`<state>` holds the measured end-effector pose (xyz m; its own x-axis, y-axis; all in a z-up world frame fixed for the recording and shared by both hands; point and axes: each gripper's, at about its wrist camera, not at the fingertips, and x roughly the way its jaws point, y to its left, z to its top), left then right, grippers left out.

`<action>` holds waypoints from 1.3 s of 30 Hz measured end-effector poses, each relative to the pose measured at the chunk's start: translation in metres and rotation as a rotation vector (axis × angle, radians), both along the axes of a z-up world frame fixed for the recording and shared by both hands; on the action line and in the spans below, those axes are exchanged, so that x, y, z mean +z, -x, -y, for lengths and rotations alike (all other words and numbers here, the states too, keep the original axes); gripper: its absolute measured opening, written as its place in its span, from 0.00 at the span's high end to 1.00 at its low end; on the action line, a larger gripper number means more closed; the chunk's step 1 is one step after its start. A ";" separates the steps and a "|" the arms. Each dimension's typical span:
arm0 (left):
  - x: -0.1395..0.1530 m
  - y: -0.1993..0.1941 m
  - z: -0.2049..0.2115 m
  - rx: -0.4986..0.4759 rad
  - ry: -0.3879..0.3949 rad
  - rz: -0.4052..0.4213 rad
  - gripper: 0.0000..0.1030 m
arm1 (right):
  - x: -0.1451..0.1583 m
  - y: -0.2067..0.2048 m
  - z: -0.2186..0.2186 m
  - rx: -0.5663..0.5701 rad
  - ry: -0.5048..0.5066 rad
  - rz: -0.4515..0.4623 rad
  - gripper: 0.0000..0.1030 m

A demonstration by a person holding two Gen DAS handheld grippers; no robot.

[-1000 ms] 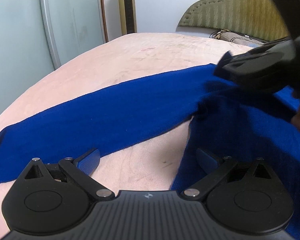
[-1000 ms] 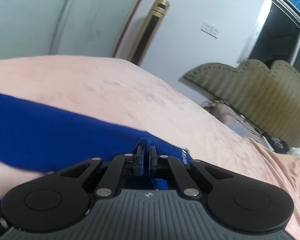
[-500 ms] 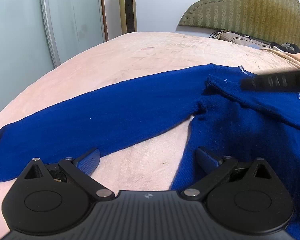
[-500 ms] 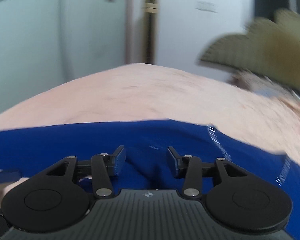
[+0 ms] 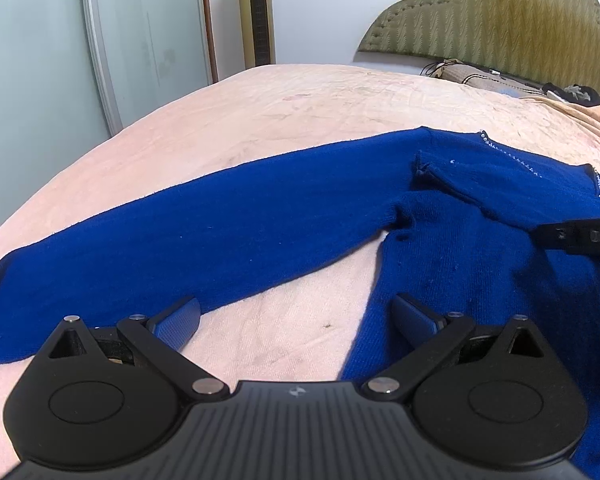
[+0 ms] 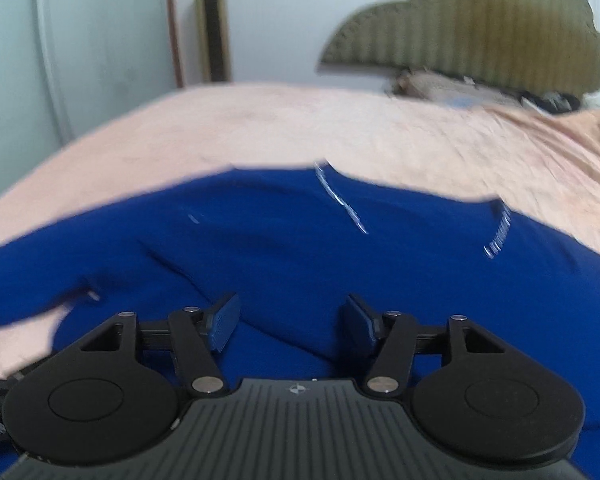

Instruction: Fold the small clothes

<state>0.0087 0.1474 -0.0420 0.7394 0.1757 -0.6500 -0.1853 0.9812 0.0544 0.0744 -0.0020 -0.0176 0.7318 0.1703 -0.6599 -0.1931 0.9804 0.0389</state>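
Observation:
A blue knit sweater (image 5: 260,232) lies spread on the pink bedspread (image 5: 300,100), one long sleeve stretched to the left and a folded flap near the shoulder. My left gripper (image 5: 296,320) hovers open over the gap between sleeve and body, nothing between its pads. In the right wrist view the sweater (image 6: 300,248) fills the foreground, with small white beading near the neckline. My right gripper (image 6: 290,326) hangs above the sweater's body; its jaws are opening and hold nothing. A black part of the right gripper (image 5: 580,236) enters the left wrist view at the right edge.
A padded olive headboard (image 5: 492,28) stands at the far right with a pillow and dark items (image 5: 572,92) below it. A gold tower fan (image 5: 256,12) and a pale sliding door (image 5: 40,60) stand beyond the bed's far-left side.
My right gripper let go of the sweater fold it was pinching, opened, rolled level and drew back to the right. The folded flap now lies on the sweater. The left gripper stayed still.

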 end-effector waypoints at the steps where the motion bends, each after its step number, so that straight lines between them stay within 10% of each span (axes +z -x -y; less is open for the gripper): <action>1: 0.000 0.000 0.000 0.000 0.000 0.000 0.00 | -0.003 0.002 0.003 0.001 0.003 -0.020 0.38; 39: 0.017 0.016 -0.011 0.012 -0.098 0.017 0.00 | -0.018 0.077 0.065 -0.094 -0.076 0.026 0.00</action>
